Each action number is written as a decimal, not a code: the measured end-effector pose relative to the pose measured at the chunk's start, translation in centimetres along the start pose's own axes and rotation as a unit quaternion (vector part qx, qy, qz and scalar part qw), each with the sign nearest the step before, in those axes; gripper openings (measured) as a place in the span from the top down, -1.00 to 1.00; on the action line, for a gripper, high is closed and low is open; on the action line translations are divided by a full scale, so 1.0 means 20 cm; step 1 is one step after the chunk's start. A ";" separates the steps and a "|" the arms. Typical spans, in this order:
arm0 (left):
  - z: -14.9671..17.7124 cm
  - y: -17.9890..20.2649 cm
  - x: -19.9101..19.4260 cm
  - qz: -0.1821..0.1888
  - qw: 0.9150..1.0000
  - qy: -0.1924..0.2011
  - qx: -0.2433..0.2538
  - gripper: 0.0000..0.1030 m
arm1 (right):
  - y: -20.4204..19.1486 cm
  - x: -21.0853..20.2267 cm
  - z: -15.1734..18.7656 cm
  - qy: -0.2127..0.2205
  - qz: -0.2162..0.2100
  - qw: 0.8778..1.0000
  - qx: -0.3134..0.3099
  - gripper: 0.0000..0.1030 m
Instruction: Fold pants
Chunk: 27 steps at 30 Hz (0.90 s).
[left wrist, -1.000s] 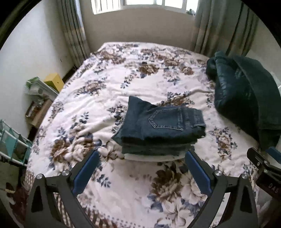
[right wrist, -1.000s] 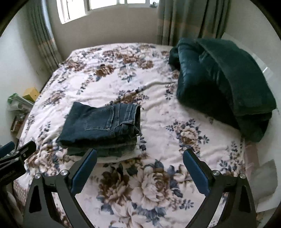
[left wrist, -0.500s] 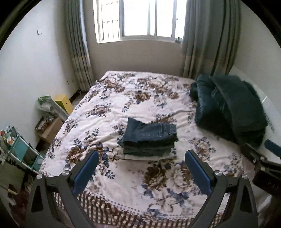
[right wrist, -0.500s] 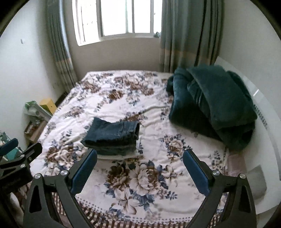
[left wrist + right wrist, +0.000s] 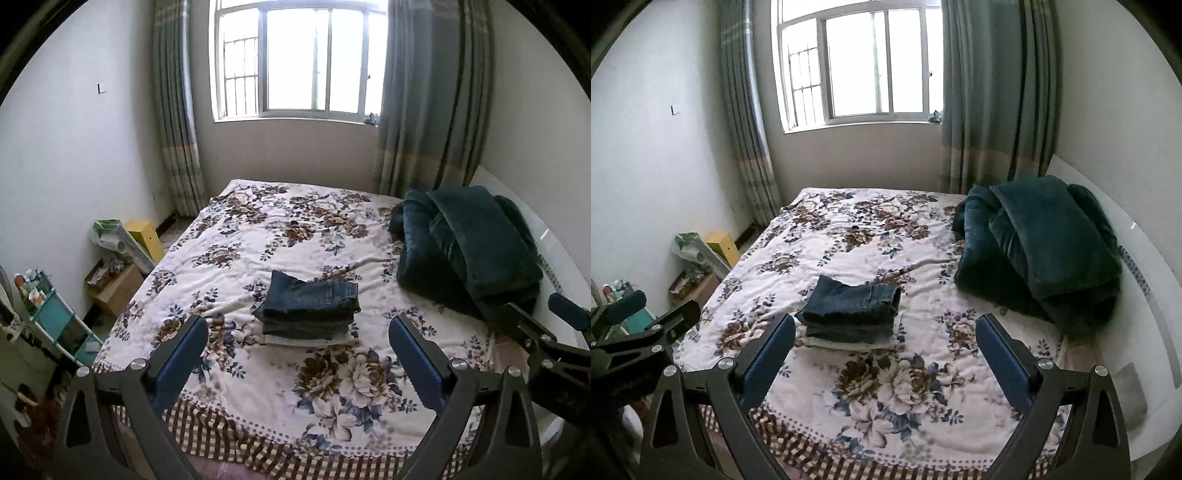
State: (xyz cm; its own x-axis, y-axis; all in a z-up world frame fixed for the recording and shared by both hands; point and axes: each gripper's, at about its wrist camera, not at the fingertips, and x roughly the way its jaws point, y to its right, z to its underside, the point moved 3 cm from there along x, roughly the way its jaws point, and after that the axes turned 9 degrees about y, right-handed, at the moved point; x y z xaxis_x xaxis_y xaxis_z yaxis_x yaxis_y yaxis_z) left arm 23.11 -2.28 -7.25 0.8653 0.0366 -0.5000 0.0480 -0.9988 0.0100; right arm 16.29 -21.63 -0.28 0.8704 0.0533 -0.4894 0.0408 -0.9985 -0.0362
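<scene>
Left wrist view: your left gripper (image 5: 297,339) has pulled back from the folded jeans (image 5: 308,301) on the floral bedspread (image 5: 332,387), jaws spread, empty.
Right wrist view: your right gripper (image 5: 884,338) has likewise retreated, spread; jeans (image 5: 851,304) look smaller than before.

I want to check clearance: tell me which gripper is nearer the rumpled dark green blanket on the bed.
Right. The right gripper hangs over the bed's foot with the blanket ahead to its right; the left gripper sits farther left, facing the stacked jeans.
</scene>
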 end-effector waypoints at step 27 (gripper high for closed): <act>0.05 -0.05 0.53 -0.043 0.998 -0.046 0.004 -0.99 | 0.01 0.66 0.04 -0.046 0.032 0.998 0.000 -0.97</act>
State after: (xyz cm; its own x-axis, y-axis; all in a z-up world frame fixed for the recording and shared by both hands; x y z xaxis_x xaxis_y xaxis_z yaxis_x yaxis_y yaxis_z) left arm 31.76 -1.01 -13.34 0.8088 0.1199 -0.5757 0.1161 -0.9923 -0.0437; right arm 27.36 -21.12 -7.50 0.8228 -0.0096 -0.5682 -0.0138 -0.9999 -0.0030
